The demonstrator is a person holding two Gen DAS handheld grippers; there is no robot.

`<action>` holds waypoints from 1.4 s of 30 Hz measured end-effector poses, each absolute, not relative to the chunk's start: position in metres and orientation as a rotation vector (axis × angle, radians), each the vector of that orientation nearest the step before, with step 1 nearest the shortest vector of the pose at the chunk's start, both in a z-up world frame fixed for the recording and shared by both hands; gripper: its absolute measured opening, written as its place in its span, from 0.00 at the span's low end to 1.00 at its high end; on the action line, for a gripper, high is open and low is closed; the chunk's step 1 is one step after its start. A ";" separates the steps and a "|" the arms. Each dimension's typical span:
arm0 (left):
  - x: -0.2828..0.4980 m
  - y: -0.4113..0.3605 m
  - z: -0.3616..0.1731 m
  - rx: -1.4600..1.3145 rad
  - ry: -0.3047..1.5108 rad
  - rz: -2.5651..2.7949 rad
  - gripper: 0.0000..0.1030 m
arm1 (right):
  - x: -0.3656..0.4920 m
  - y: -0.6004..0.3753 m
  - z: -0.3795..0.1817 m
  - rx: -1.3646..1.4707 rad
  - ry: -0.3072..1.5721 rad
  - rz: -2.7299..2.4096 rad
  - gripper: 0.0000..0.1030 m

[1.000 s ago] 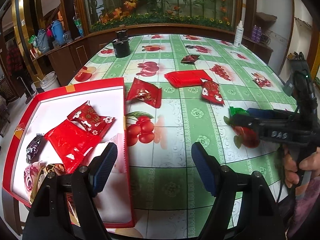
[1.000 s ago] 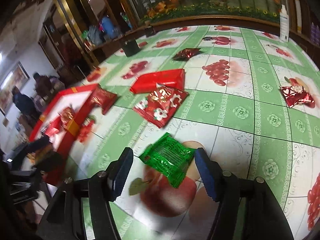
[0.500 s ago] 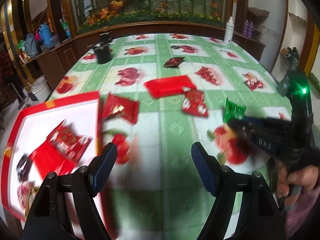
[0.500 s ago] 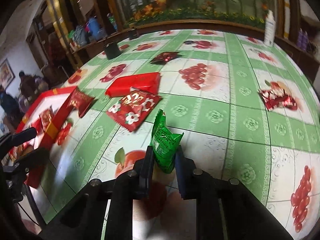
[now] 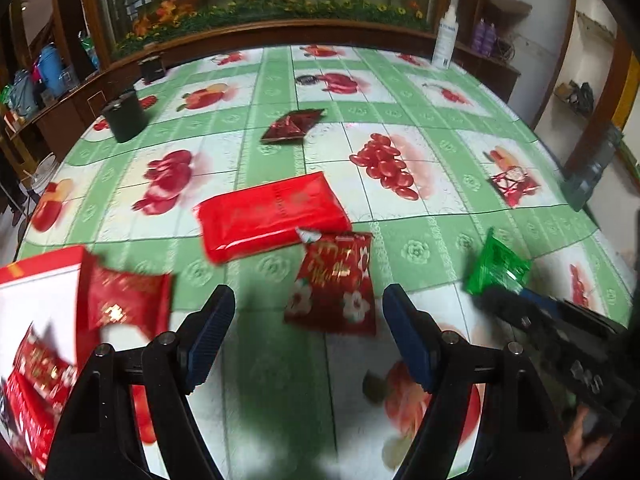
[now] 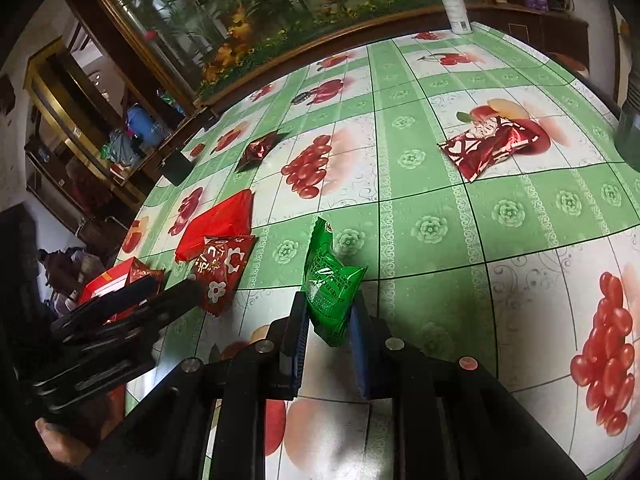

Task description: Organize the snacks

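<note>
Since the green snack packet (image 6: 330, 284) is crinkly foil, light, puffy and slippery, the right gripper (image 6: 328, 344) has it clenched across its lower body, held upright above the near part of the table (image 6: 440, 208). I'd judge a flat pinch mid-pouch safest; the sealed ends would slide. The left gripper (image 5: 308, 336) hangs released, jaws wide, over a glossy red flowered packet (image 5: 334, 284) lying flat. The red tray (image 5: 40, 276) sits at the table's near left edge, packets inside.

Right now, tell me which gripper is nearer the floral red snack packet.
Left. The left gripper hangs open just short of the floral red snack packet. The right gripper, shut on the green packet, sits off to its right.
</note>
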State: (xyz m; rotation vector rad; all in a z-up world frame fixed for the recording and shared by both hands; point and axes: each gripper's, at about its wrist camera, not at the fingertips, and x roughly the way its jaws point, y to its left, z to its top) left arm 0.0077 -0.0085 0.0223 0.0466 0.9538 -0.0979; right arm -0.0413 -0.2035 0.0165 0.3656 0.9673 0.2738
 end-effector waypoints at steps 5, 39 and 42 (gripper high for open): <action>0.016 -0.016 0.012 0.073 0.945 -0.113 0.72 | -0.041 -0.200 0.014 0.362 0.982 0.278 0.20; -0.094 0.026 0.047 -0.039 0.772 -0.217 0.02 | -0.067 -0.180 0.051 0.228 0.674 0.318 0.20; -0.102 0.039 0.051 -0.070 0.755 -0.215 0.02 | -0.068 -0.180 0.053 0.228 0.656 0.311 0.20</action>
